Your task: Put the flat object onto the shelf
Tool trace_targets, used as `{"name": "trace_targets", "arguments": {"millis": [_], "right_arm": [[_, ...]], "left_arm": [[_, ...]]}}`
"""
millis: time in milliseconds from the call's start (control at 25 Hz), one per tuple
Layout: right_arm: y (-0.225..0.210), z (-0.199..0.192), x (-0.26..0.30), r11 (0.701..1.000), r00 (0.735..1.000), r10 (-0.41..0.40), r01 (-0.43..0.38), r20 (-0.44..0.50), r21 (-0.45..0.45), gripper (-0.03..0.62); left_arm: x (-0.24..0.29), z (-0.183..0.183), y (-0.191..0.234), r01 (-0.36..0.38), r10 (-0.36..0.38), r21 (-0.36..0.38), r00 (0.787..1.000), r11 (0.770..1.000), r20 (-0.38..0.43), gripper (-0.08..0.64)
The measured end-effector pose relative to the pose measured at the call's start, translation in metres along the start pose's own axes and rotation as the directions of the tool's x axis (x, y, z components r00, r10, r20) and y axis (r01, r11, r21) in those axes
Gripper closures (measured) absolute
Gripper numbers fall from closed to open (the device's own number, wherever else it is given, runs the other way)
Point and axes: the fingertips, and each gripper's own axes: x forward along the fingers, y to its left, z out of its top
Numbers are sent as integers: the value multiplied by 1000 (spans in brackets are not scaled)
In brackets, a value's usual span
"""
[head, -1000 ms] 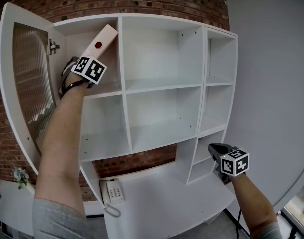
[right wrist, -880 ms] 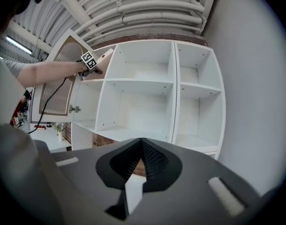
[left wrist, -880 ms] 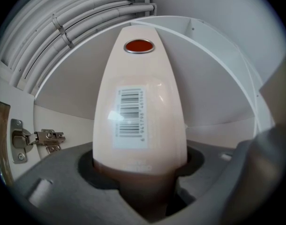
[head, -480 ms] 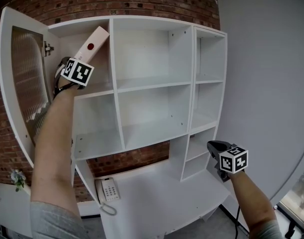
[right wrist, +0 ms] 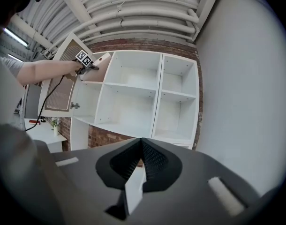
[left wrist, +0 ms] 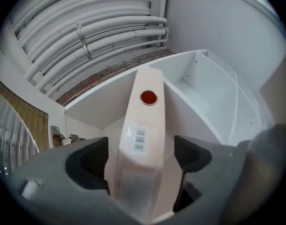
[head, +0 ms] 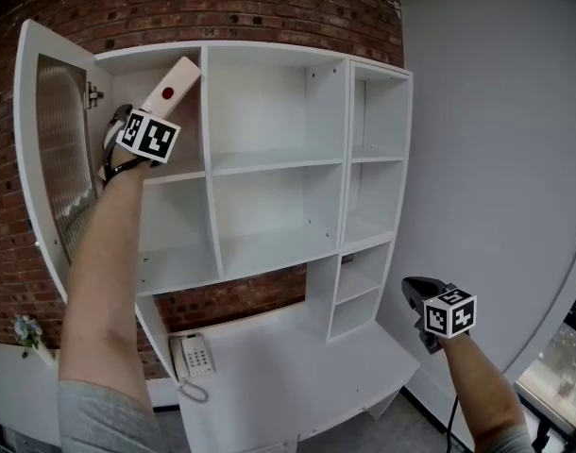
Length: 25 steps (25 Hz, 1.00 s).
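Flat object (head: 175, 81) in shelf (head: 274, 164) top-left compartment; open door (head: 57, 159) left; telephone (head: 194, 355) on desk (head: 297, 376) below.

Shelf unit (head: 269, 164): white, three columns of compartments as I see it, the right column narrower; it stands against a brick wall (head: 250, 8).
Door (head: 61, 149): ribbed glass, hinged at the upper left column, swung wide open.
Desk (head: 297, 376): white top directly below the shelf unit.
On the desk: I make out a white telephone (head: 193, 354) lying flat at the back left corner.
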Motion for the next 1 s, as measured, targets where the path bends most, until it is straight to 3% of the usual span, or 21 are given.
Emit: {"name": "trace_targets", "arguments": {"millis": [160,280,400,520,600,680,840,920,1000], "right_arm": [[-11,2,-27,1000,1000,-27,27,10,1,583],[-12,1,-49,999,999,-39,39,20,5,583],[-16,-2,-76,998,998,-58,58,27,10,582],[-18,-8,-109,996,996,-82,81,32,21,583],[-19,-15,-135,994,994,-104,104,27,30,582],[-23,-24,-171,990,990,-137,136,18,43,583],[-40,-45,-240,978,979,-203,202,1,58,583],[-50,-59,-278,966,969,-248,249,-11,68,582],[-61,-77,-327,946,950,-312,313,-30,83,583]], "left_arm": [[-24,29,-17,23,-22,-13,998,1000,59,109],[-51,68,-53,104,-102,-11,984,994,143,109],[-91,110,-107,250,-237,-23,940,968,245,112],[-137,137,-172,428,-391,-72,873,901,292,127],[-172,157,-221,541,-487,-74,801,837,347,140],[-212,180,-275,646,-576,-49,709,762,407,143],[-290,209,-373,787,-690,-7,544,616,477,167],[-329,222,-419,846,-732,8,457,533,506,187],[-374,235,-468,899,-770,32,356,438,530,213]]}}
